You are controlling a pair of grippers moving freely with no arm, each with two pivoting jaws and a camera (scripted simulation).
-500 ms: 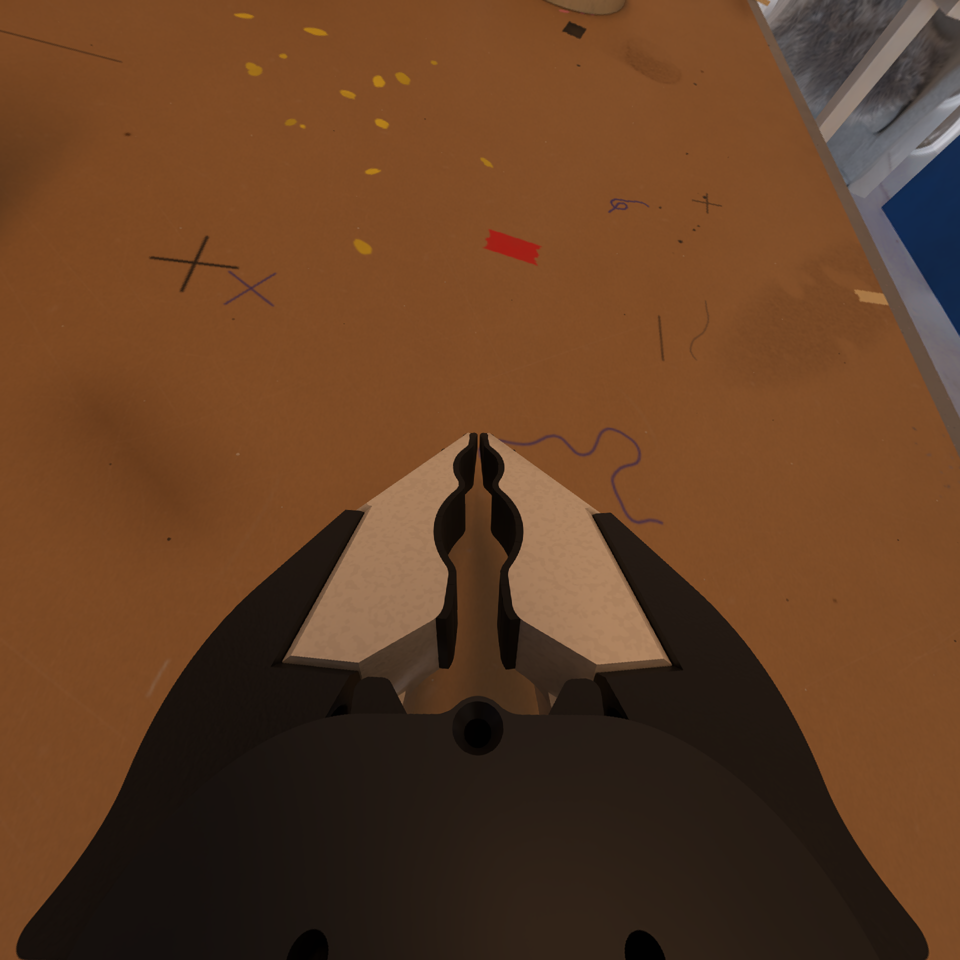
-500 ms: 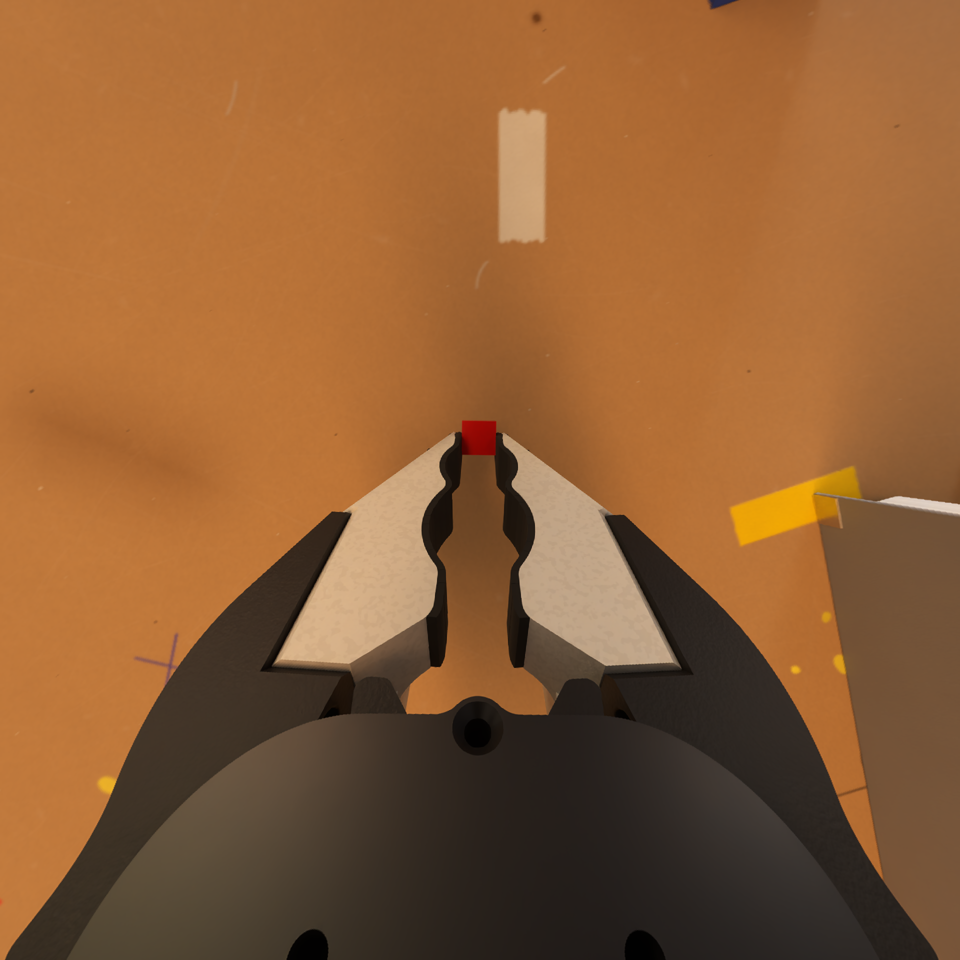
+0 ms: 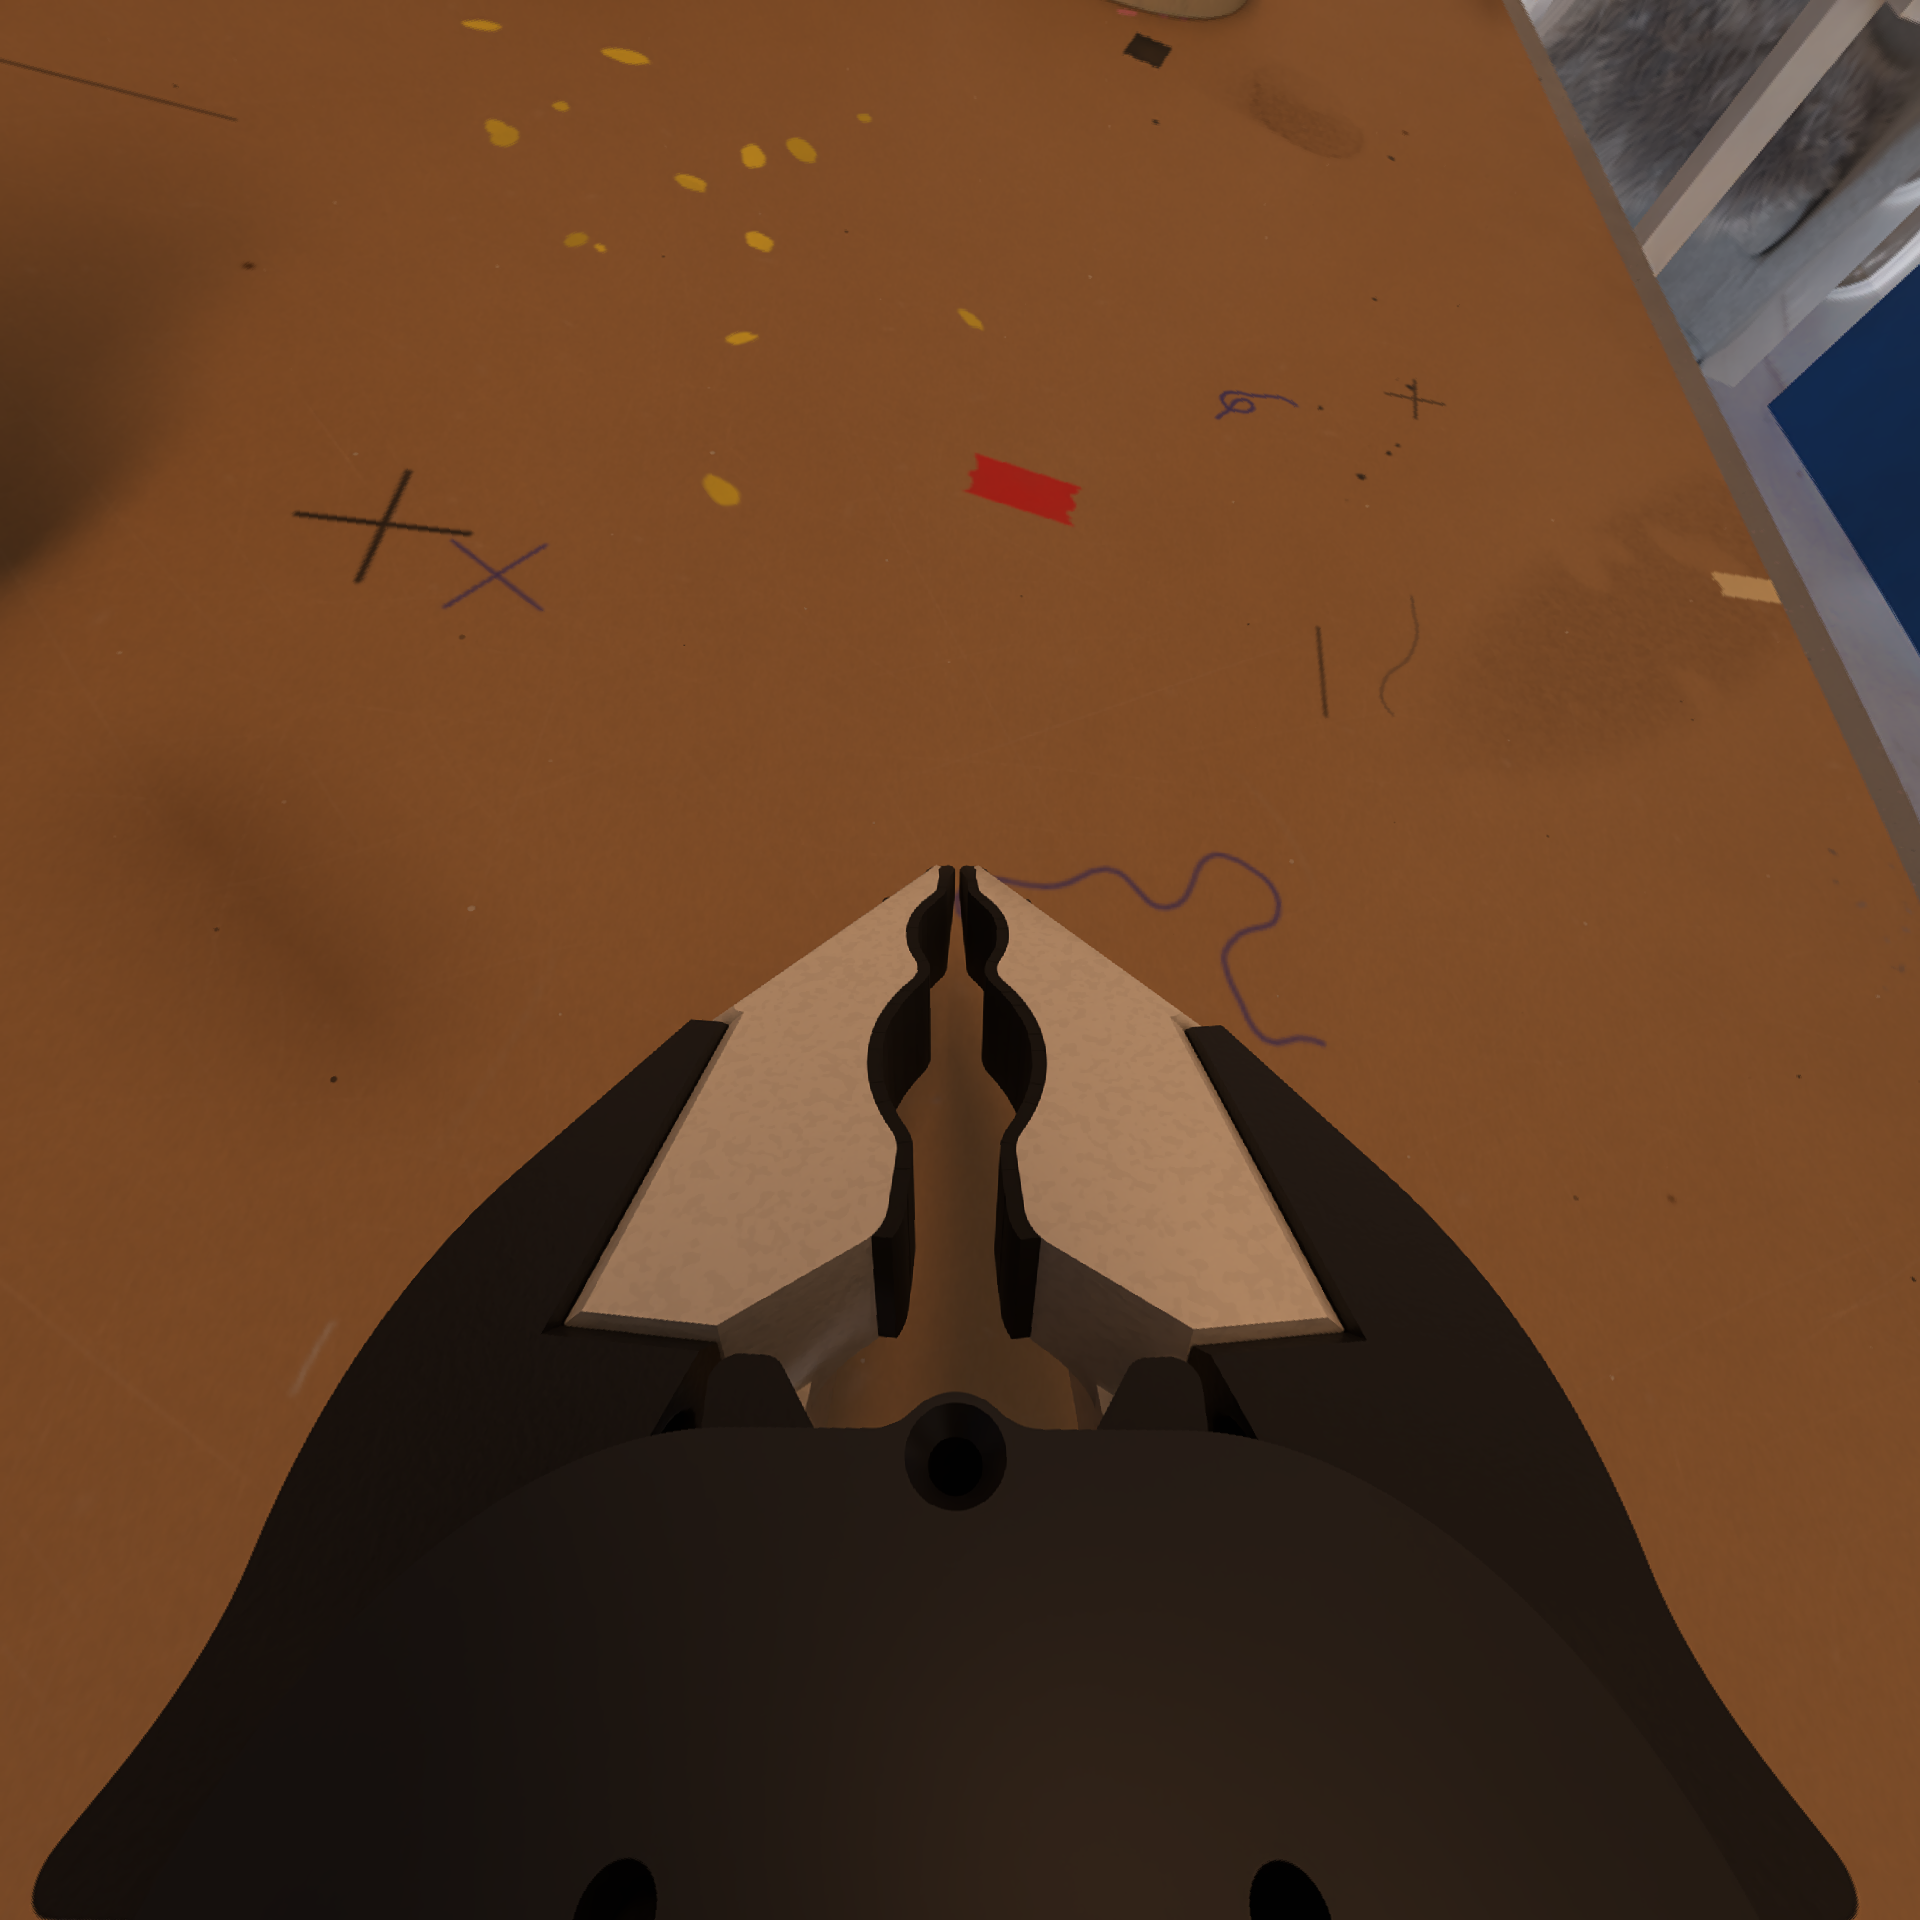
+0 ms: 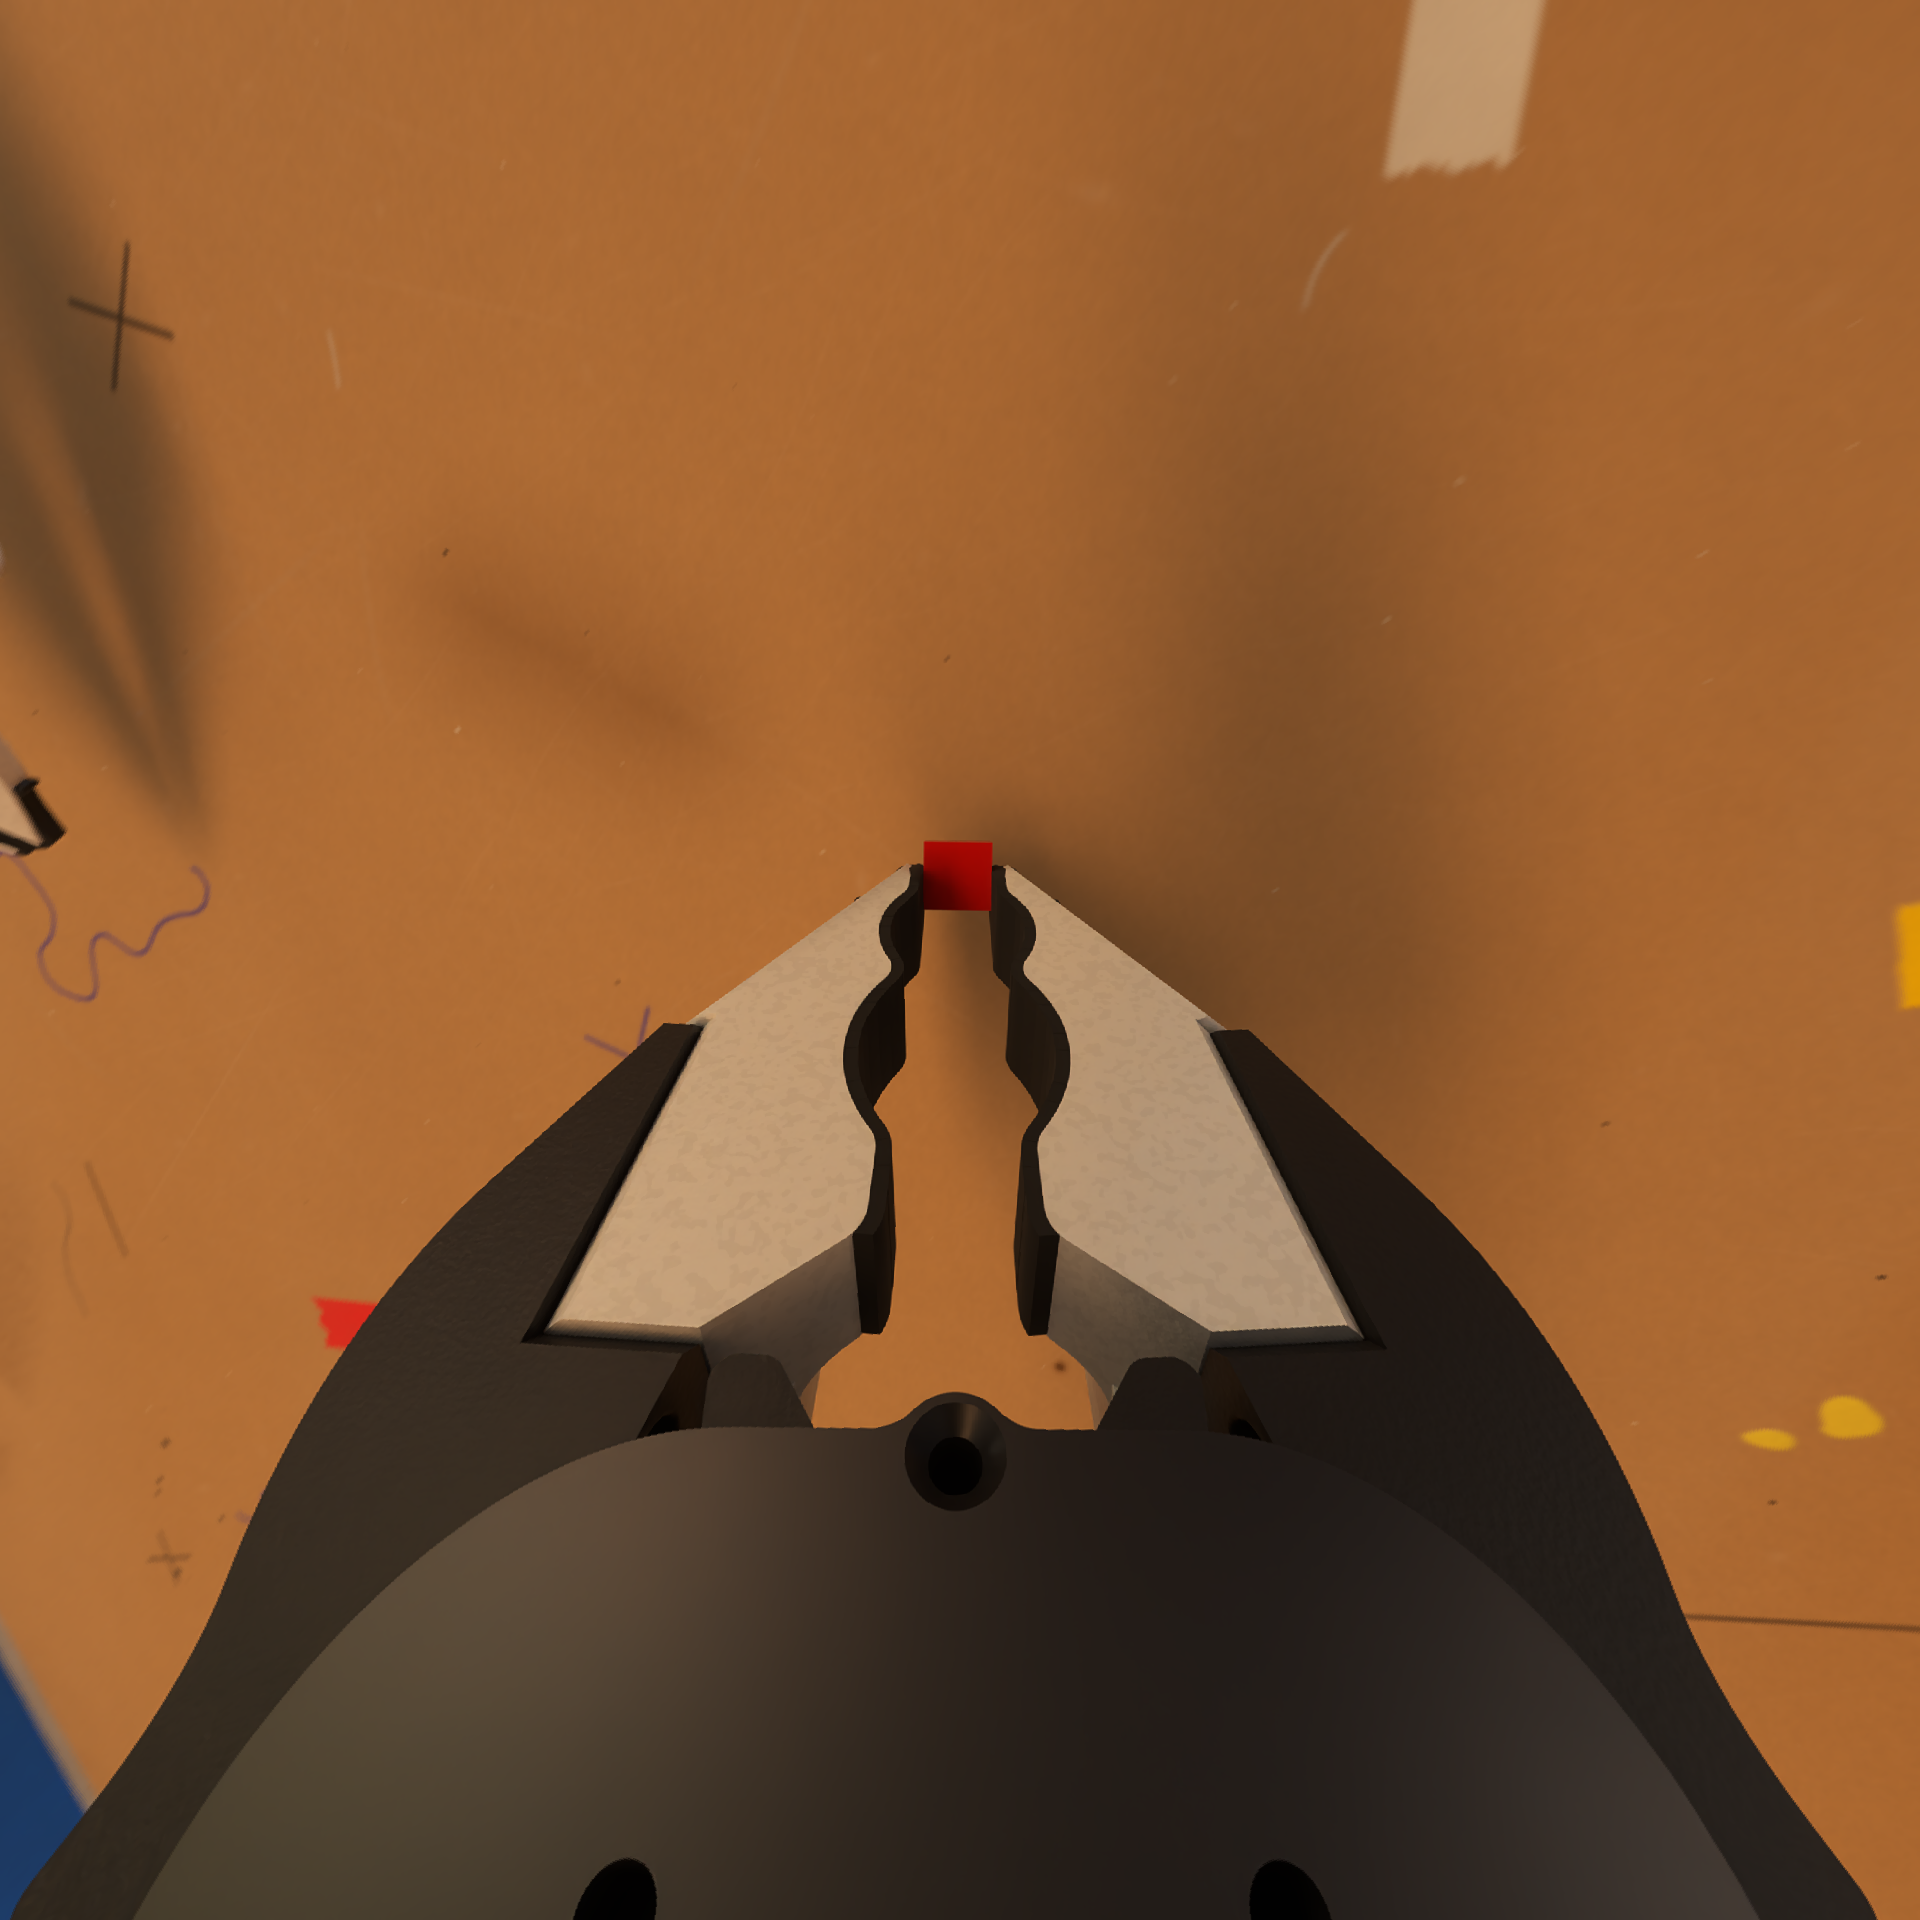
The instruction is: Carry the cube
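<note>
A: Where is the cube?

B: The small red cube (image 4: 957,875) sits pinched between the tips of the right tool (image 4: 957,883), which is closed on it from both sides above the brown surface (image 4: 1351,623).

A: And the left tool?

B: The left tool (image 3: 956,878) holds nothing; its tips stand almost together with only a thin slit between them. It hangs over the same surface (image 3: 623,779), beside a purple squiggle (image 3: 1216,914).

A: Anything else nearby?

B: A strip of red tape (image 3: 1023,488) lies farther ahead of the left tool, with yellow spots (image 3: 753,156) beyond. In the right wrist view, a pale tape strip (image 4: 1460,83) lies at the top.
</note>
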